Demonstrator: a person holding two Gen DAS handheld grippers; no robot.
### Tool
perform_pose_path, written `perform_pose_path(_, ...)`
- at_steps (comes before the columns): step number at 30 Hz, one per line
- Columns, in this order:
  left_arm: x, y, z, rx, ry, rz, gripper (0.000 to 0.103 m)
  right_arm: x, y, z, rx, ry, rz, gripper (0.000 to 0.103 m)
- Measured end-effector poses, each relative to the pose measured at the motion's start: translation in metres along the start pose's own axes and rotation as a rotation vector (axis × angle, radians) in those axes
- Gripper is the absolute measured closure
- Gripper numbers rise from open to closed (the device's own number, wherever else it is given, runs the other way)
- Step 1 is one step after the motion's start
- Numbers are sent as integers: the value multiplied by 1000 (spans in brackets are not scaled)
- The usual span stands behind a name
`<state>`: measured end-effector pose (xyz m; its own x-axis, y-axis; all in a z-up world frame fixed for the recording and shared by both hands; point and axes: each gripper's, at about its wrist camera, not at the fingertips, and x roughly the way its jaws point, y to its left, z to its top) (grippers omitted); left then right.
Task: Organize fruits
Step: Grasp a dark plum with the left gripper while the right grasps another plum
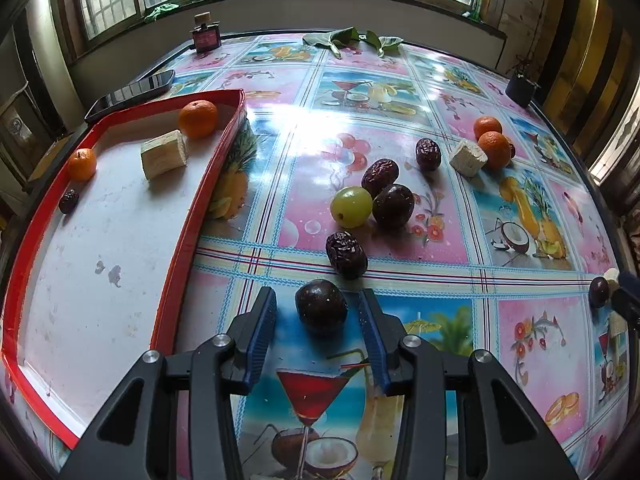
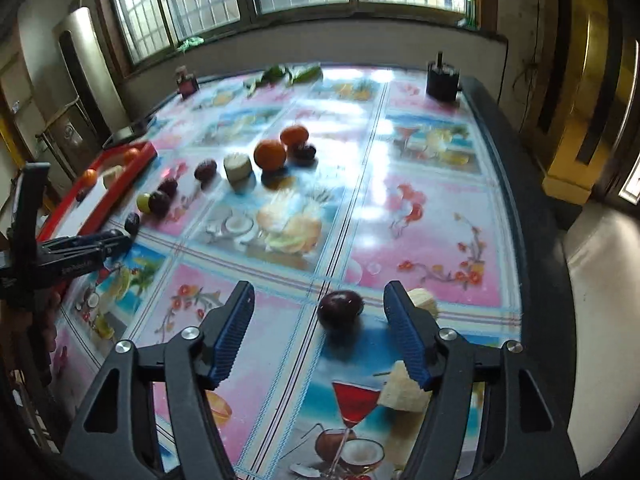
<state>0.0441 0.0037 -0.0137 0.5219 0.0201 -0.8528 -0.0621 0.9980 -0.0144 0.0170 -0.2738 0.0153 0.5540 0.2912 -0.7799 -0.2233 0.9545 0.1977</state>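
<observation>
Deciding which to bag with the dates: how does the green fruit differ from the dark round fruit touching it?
The green fruit is pale yellow-green and glossy with a small stem dimple; the dark round fruit is deep purple-brown with faint speckles. The green fruit sits nearer the red tray, the dark one on its far side from the tray, against a wrinkled date. Both are smooth, round, about the same size, and lie loose on the tablecloth.

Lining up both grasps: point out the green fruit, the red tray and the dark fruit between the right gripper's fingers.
Green fruit [image 1: 351,207], left wrist view, middle of its skin.
Red tray [image 1: 208,176], left wrist view, right rim.
Dark fruit [image 2: 341,309], right wrist view, its top.
</observation>
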Motion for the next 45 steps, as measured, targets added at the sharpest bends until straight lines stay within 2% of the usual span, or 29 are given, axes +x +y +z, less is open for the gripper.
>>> perform_pose_path(4, 0, 1, -1, -3, -3, -10, 61, 19, -13, -5, 77, 56, 74, 35)
perform_pose_path(7, -1, 2, -2, 2, -9, -15, 61, 27, -17, -7, 81, 57, 53, 38)
perform_pose_path(8, -1, 2, -2, 5, -11, -17, 61, 27, -17, -7, 80, 64, 54, 42)
perform_pose_path(9, -1, 2, -2, 5, -13, -20, 61, 28, -17, -7, 85, 63, 71, 51)
perform_pose_path(10, -2, 3, -3, 1, -16, -24, 61, 28, -16, -7, 72, 65, 55, 59)
perform_pose_path(12, -2, 5, -3, -6, -21, -26, 65, 29, -12, -8, 32, 62, 12, 66)
perform_pose_path(14, -3, 8, -4, -12, -28, -37, 76, 27, -13, -10, 41, 50, 1, 73)
perform_pose_path(15, -3, 9, -4, -13, -29, -60, 81, 26, -15, -9, 51, 45, 5, 73)
perform_pose_path(24, -5, 13, -4, -44, -14, -107, 82, 16, -6, -12, 48, 23, 16, 73)
perform_pose_path(34, -16, -9, -24, 31, -10, -127, 82, 9, 9, -17, 33, 26, 25, 73)
perform_pose_path(45, -32, -16, -31, 53, -14, -166, 81, 18, 56, -22, -34, 63, 74, 73)
